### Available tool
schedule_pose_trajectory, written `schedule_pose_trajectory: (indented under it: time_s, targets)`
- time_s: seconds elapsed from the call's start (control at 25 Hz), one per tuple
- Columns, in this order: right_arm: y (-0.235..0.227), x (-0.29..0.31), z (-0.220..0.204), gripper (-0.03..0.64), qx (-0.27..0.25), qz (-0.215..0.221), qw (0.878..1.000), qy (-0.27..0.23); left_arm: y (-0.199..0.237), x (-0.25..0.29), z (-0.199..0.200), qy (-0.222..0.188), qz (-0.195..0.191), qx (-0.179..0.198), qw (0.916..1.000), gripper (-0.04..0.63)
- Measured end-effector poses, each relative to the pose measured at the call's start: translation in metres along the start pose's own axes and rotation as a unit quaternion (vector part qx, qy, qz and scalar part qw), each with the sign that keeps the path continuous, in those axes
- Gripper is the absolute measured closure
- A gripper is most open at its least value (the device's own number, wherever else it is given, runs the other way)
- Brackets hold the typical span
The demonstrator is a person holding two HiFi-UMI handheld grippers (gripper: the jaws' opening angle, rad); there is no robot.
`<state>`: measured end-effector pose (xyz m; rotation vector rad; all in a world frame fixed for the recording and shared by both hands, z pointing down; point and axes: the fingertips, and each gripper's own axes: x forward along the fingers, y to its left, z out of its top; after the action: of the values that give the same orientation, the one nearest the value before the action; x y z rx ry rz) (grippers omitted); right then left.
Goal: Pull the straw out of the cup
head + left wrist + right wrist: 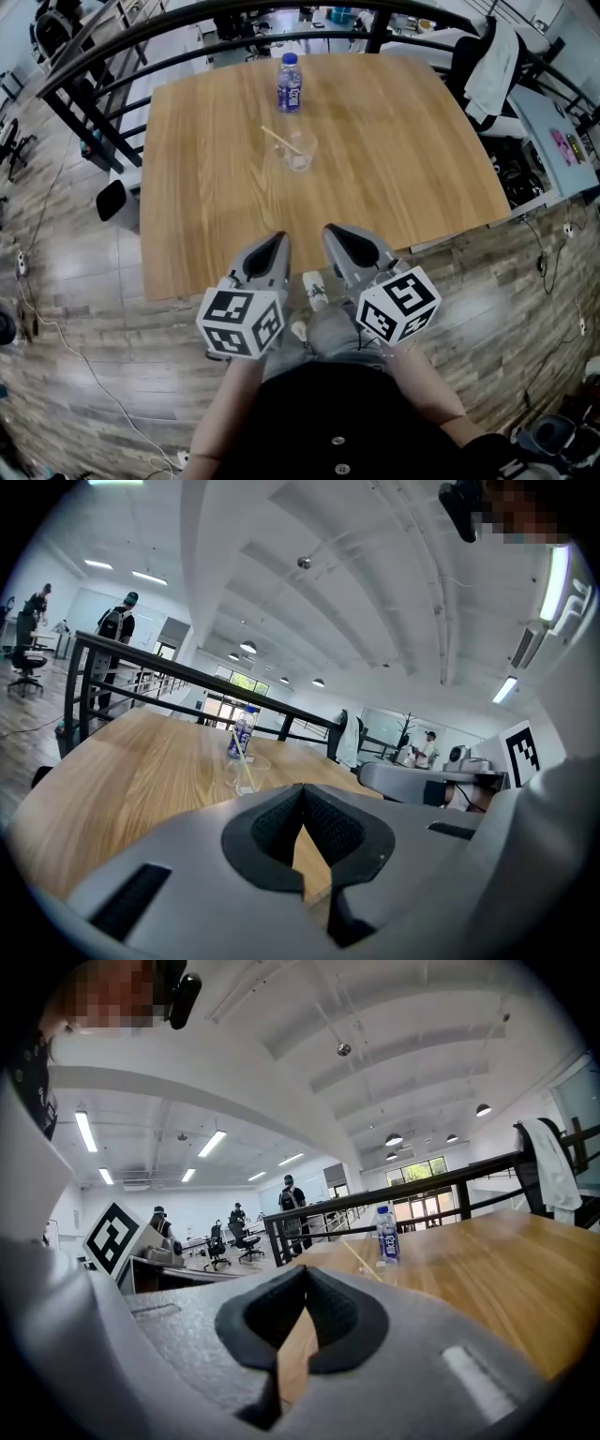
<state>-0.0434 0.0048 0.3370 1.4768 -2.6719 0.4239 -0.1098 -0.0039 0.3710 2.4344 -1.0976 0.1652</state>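
you find no readable text. bottle (290, 82) label: blue, print too small to read. left cube (242, 322) and right cube (398, 305): square marker patterns only.

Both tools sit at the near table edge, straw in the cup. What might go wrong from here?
The cup looks light and nothing steadies it; tugging the leaning straw might tip or drag it.
The bottle stands beyond the cup, so an overreach may knock it.
The left tool and right tool are both shut; arriving shut would shove the straw.
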Motion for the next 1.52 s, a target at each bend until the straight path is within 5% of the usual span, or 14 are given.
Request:
schedule_pose_trajectory:
  time_s: [0.72,1.52]
  targets:
    - [-0.093,0.095,0.042,0.618,-0.007,0.046,0.999,0.006,0.05,0.108,0.062,-0.012,0.04,-0.008,0.9991,0.578]
    - [-0.152,0.152,0.033,0.618,0.009,0.097,0.994,0.048,0.094,0.174,0.071,-0.001,0.091,-0.056,0.9942,0.577]
